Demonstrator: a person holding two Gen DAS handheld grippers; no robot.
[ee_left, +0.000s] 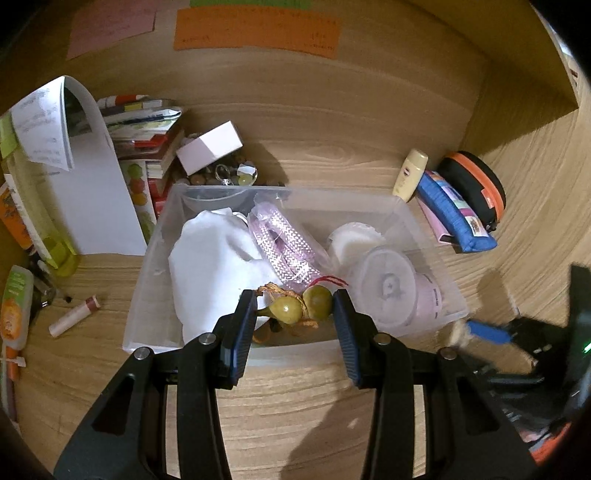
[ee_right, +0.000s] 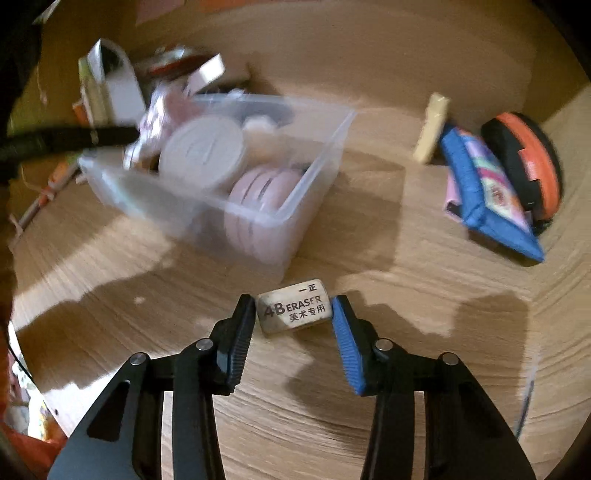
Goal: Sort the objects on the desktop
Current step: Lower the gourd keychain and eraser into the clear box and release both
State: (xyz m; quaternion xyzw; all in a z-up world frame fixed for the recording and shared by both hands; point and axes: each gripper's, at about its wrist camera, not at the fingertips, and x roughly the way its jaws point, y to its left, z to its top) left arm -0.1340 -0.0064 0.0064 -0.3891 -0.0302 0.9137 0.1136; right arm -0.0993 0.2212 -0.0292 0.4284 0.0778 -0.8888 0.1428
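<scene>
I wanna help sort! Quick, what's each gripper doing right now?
Left gripper: shut on the gourd charm.
Right gripper: around the eraser; whether it grips, cannot tell.

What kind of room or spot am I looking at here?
Probably a home desk tucked into a wooden alcove: coloured sticky notes on the back panel, a stack of books, and a clear storage bin of small odds and ends.

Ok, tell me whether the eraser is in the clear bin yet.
No, the eraser lies on the desk in front of the bin, between the right tool's fingers.
</scene>
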